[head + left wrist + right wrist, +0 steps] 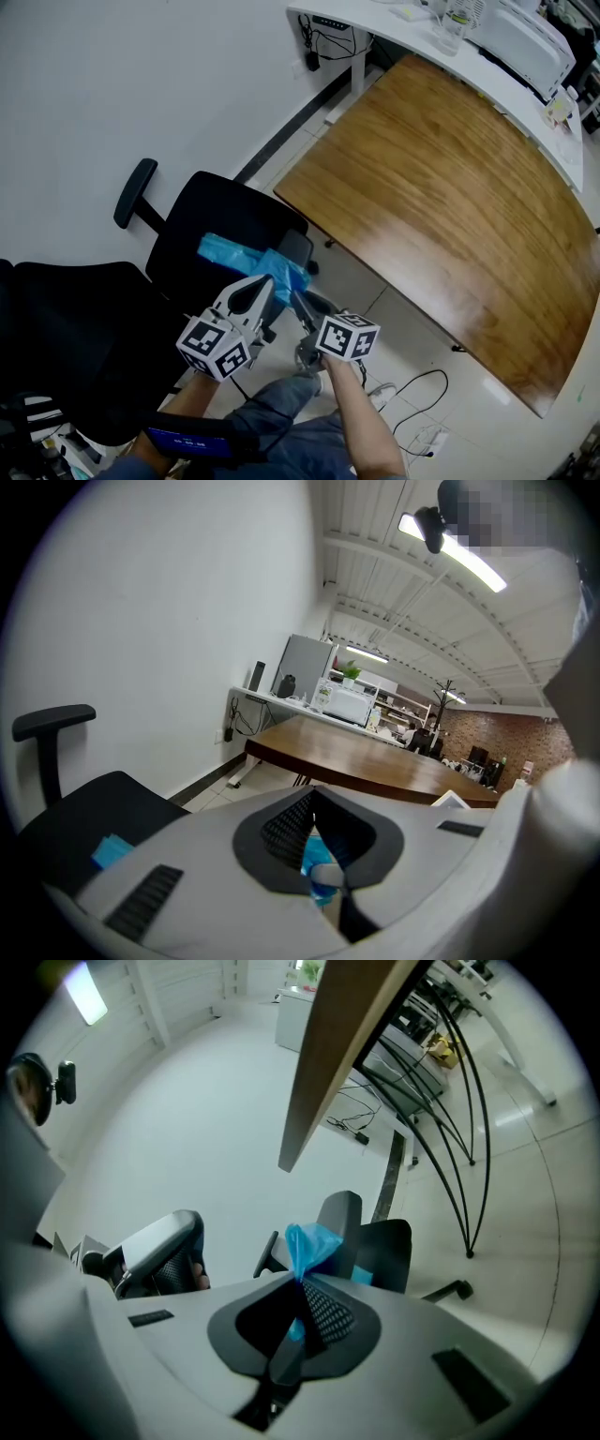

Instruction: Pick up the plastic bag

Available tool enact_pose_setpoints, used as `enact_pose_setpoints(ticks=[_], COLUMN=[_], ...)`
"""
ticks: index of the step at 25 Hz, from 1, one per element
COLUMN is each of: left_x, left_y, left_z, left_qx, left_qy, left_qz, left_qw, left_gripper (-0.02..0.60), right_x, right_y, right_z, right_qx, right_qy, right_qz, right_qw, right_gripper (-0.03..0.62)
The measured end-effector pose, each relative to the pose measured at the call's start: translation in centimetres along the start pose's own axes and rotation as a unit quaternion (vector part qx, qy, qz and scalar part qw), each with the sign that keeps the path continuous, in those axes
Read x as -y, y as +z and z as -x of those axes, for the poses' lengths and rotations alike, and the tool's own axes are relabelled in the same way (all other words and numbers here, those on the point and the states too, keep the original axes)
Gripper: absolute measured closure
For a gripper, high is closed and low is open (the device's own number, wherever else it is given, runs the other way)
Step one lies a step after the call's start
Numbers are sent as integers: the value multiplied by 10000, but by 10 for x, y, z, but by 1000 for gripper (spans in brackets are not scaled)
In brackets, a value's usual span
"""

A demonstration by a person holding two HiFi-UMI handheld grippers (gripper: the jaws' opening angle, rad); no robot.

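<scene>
Black office chair seat [214, 208], blue plastic bag [246, 257] partly resting on it

You have open air above the office chair's seat [211, 211] that bears the plastic bag [246, 257]. Its armrest [134, 192] stands far left, the wooden table [450, 216] blocks the right, and the tiled floor [361, 281] between them is free.
</scene>
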State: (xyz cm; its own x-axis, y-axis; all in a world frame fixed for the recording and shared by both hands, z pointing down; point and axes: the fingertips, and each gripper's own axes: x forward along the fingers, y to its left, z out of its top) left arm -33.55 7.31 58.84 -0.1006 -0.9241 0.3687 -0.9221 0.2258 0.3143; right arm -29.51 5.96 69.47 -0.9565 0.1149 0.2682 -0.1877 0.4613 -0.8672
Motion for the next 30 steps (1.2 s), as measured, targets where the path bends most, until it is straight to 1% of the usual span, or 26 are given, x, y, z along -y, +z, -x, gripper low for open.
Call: enact_pose_setpoints(ticks=[4,9,12,15,18,24,30], left_x=[-4,-8,-10,-14,-17,-27,-30], left_y=[8,29,45,67,89,128,164], left_z=[0,1,9,21,33,41,44], left_qx=[97,372,597,910,1165,1532,1874], left_qy=[78,220,332,508,610,659,723], left_qz=[120,264,394,602,656,845,807], left_qw=[9999,9987,9969,9927,9891,9824,9763], left_gripper=[575,575,575,575,575,577,575], right_x=[-25,-65,-90,-115,-138,-186,-224], right_y=[17,44,56,68,82,117,148], right_z=[-6,-17,-24,-30,-41,-61,-69], right_qx=[-50,-176,-290,-429,-547,-500,-277], right_qy=[142,354,442,490,503,620,720], right_qz=[261,702,965,1251,1578,2066,2414], right_qw=[9995,9967,9939,9900,9847,9752,9674], right_gripper=[594,594,594,594,594,594,594])
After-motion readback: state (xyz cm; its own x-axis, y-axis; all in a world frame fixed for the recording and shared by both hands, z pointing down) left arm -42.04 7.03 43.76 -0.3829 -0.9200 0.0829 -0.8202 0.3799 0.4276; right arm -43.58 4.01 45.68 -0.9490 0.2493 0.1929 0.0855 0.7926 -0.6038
